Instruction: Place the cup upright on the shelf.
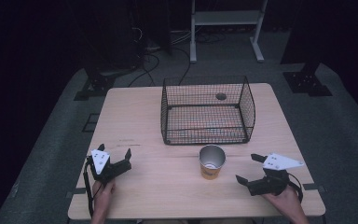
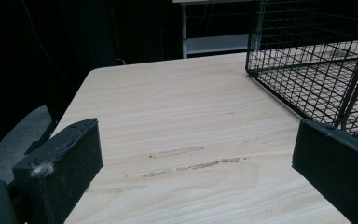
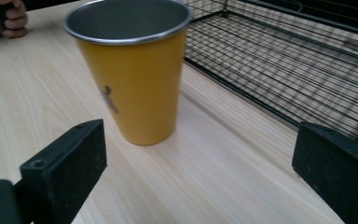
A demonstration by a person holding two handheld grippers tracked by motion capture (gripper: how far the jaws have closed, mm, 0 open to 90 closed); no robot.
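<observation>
The yellow metal cup [image 1: 212, 162] stands upright on the pale wooden bench [image 1: 168, 186], just before the black wire basket [image 1: 207, 110]; right tongs [image 1: 250, 168] spread wide, aimed to grasp it; left tongs [image 1: 115, 151] spread, idle, apart

The counter [image 1: 135, 121] is a pale wooden top with rounded corners, standing on grey carpeted floor [image 1: 345, 135]. A black wire basket [image 1: 207, 111] sits on its far half, near the middle, and a yellow cup [image 1: 211, 162] with a metal rim stands upright just in front of the basket (close to it, not touching). Faint scuff marks [image 2: 191, 163] show on the bare wood at the left.
</observation>
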